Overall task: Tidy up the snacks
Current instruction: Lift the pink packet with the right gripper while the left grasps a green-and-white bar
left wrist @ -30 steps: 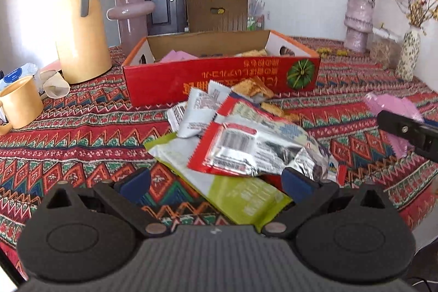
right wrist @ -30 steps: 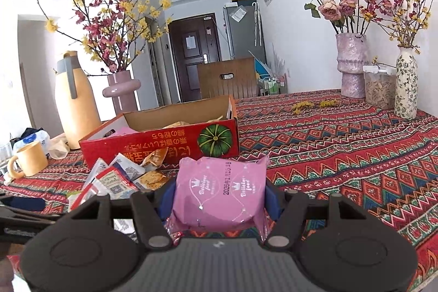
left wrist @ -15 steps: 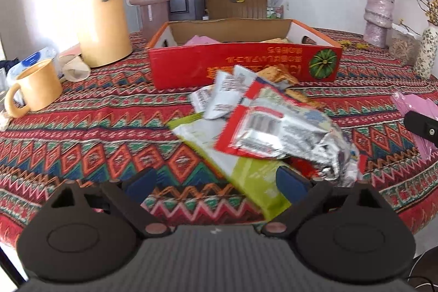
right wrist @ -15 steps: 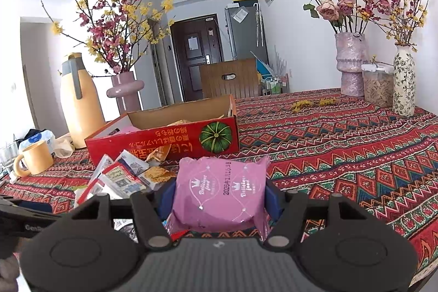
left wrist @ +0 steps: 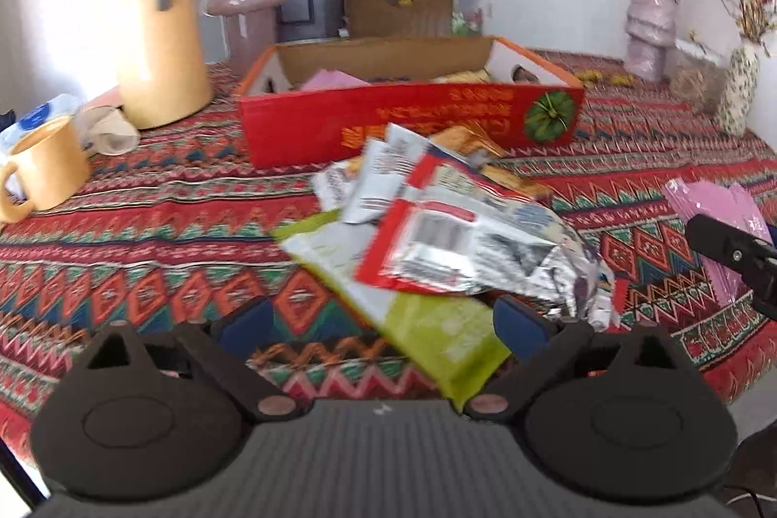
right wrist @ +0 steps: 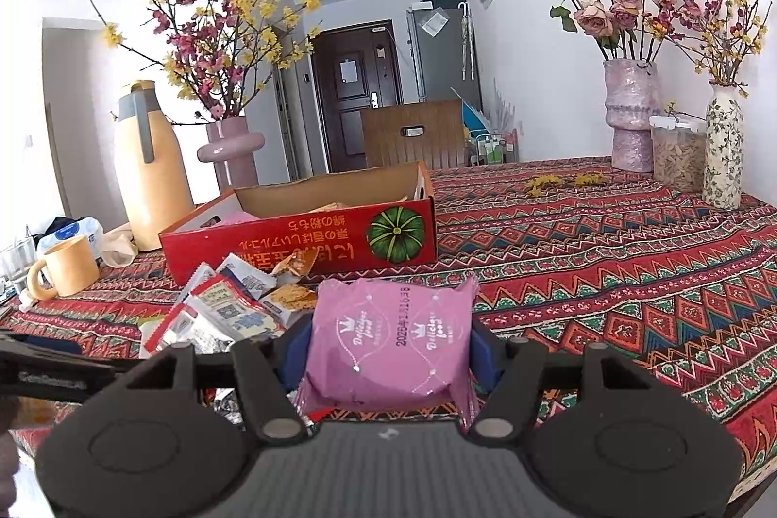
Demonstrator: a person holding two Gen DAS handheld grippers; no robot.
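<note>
Crosswise, the right gripper [right wrist: 391, 355] clamps a pink packet [right wrist: 388, 343], printed face up; left gripper [left wrist: 383, 319] gapes.

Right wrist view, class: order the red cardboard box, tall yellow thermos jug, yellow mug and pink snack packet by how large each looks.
1. Red cardboard box
2. Tall yellow thermos jug and pink snack packet: about alike; the packet, in the right gripper, is nearest the camera
3. Yellow mug
</note>
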